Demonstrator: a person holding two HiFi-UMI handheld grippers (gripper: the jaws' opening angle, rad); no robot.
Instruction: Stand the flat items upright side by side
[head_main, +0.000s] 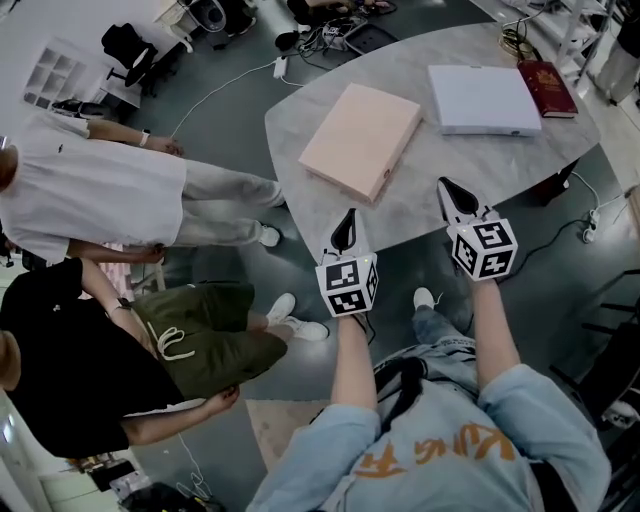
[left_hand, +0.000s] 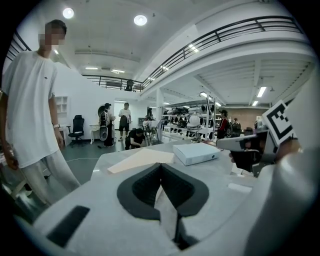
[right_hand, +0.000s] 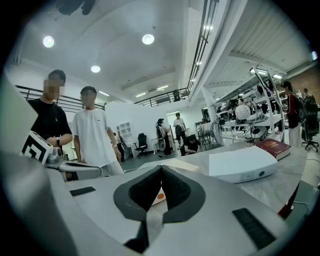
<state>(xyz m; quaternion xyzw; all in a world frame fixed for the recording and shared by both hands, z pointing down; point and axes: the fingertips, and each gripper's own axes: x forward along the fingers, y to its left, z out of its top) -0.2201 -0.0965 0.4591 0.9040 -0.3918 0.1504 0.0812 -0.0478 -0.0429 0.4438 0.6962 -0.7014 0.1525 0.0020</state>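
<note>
Held both tongs closed and empty at the near edge of the worktop (head_main: 400, 60); found all 3 flat items lying flat.

Recorded left tongs (head_main: 349, 213) with jaws together and nothing between them, tip over the worktop's near edge, near a corner of the beige box (head_main: 360, 138). Recorded right tongs (head_main: 444, 184) likewise pressed together and empty, tip over the worktop, on the near side of the white box (head_main: 484, 98). Located beige box at mid-worktop, resting on its broad face, apart from the white box. Located white box further right, also on its broad face, with dark red book (head_main: 546, 87) flat against or just beside its right edge. Noted bystander in white shirt (head_main: 90, 190) and bystander in black shirt (head_main: 70, 370) on the floor left of the worktop, well apart from the items.
</note>
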